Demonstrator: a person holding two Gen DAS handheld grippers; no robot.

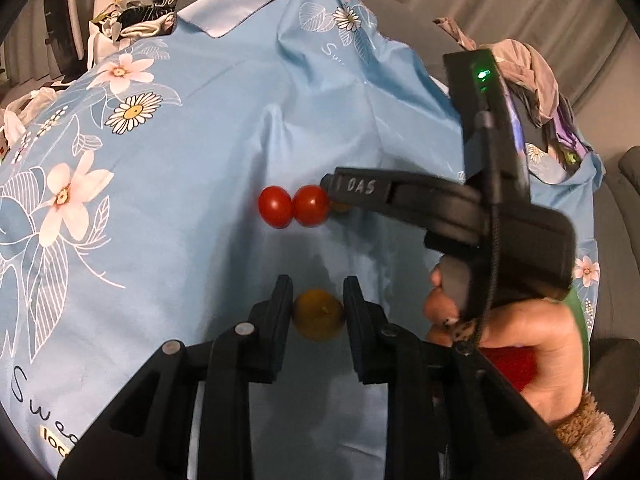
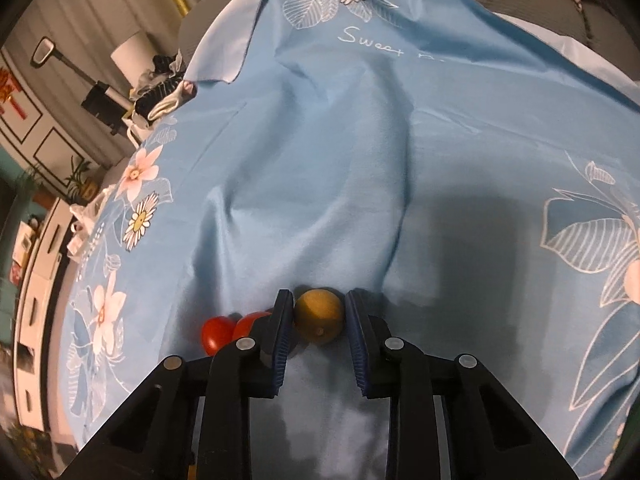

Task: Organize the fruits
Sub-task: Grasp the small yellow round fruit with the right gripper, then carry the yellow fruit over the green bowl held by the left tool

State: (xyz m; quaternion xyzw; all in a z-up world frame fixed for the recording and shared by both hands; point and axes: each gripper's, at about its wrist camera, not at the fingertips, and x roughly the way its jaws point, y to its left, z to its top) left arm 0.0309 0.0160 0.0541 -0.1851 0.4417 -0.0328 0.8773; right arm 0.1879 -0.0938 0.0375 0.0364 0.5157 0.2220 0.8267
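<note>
Between our left gripper's (image 1: 318, 316) fingers sits a yellow fruit (image 1: 319, 314), resting on the blue flowered cloth (image 1: 200, 184); the fingers stand close on both sides, but we cannot tell if they press it. Our right gripper (image 2: 318, 316) frames a second yellow fruit (image 2: 319, 316) in the same way, and again the pictures do not show a firm grip or only a near one. Just left of that gripper, two red tomatoes (image 1: 294, 206) lie touching each other, and the nearer one is just beside the left finger. We judge the step is placing yellow fruits beside the red pair. To do it well, we should keep the fingers level, open them slowly so round fruit does not roll on the soft wrinkled cloth, and avoid pushing the tomatoes.
</note>
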